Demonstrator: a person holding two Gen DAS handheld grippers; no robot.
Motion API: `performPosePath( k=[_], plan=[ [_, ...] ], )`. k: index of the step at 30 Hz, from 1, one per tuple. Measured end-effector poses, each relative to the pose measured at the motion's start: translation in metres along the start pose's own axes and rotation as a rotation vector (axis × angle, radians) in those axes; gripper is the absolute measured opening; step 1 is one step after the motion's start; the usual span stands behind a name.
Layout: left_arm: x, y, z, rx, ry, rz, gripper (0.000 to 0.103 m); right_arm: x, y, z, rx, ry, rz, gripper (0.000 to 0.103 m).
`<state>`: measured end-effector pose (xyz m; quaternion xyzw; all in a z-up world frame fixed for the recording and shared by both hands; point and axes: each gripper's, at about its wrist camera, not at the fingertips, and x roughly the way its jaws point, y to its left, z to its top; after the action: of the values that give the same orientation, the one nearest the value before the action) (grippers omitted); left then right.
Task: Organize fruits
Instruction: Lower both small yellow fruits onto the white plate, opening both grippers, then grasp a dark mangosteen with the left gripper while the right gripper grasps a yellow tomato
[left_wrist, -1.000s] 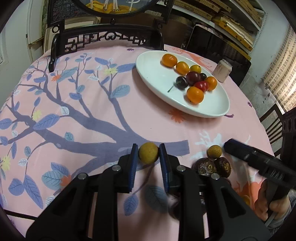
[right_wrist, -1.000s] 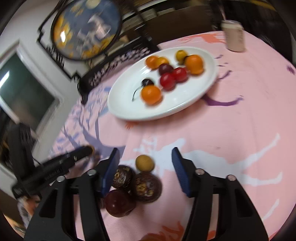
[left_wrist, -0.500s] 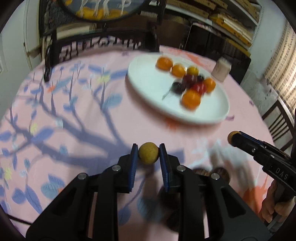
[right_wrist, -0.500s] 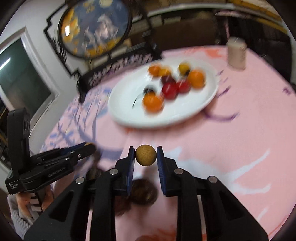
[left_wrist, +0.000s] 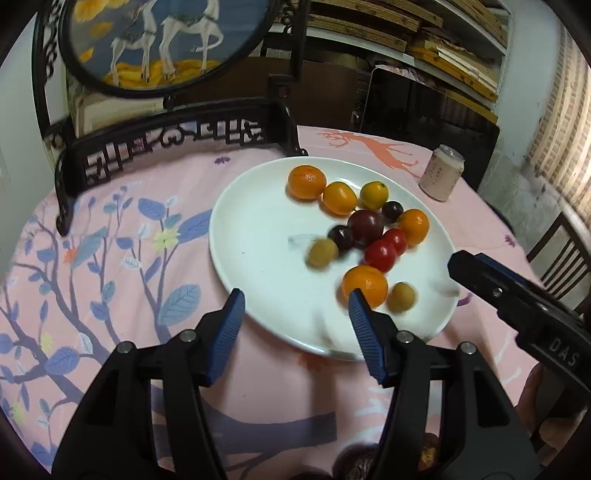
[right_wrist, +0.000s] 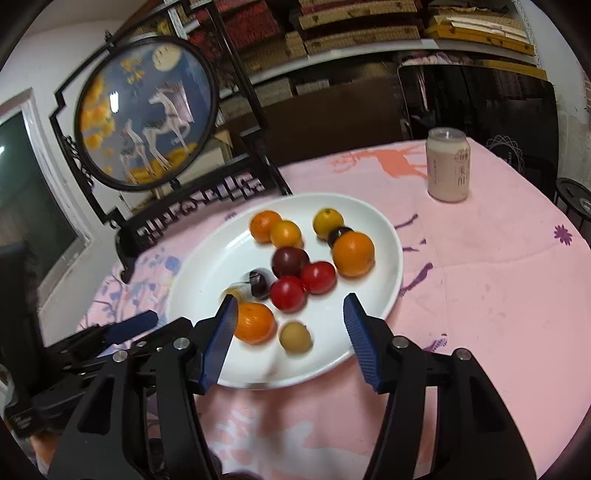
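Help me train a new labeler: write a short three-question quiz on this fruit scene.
1. True or false: the pink can stands upright on the tablecloth, off the white plate.
2. How many bright red fruits lie on the plate? A) one B) two C) four
3. In the right wrist view, which fruit lies closest to the small tan fruit at the plate's near edge?

Key: 1. True. 2. B. 3. The nearest orange fruit, just to its left.
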<state>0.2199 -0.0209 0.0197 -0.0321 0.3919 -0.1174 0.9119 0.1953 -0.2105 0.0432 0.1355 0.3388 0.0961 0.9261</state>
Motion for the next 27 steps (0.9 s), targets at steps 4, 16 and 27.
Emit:
performPosePath(
  k=[4,16,27],
  plan=[
    [-0.014,0.008,-0.007,-0.022,-0.028,0.003,0.082,-0.013,0.002,-0.006,0.015,0.008,0.042,0.062],
    [-0.057,0.034,-0.068,-0.03,0.001,0.107,0.092,-0.063,-0.011,-0.063,0.053,0.104,0.077,0.076],
    [-0.08,0.038,-0.093,-0.022,-0.023,0.186,0.097,-0.114,0.003,-0.131,-0.02,0.155,0.159,0.076]
  ],
)
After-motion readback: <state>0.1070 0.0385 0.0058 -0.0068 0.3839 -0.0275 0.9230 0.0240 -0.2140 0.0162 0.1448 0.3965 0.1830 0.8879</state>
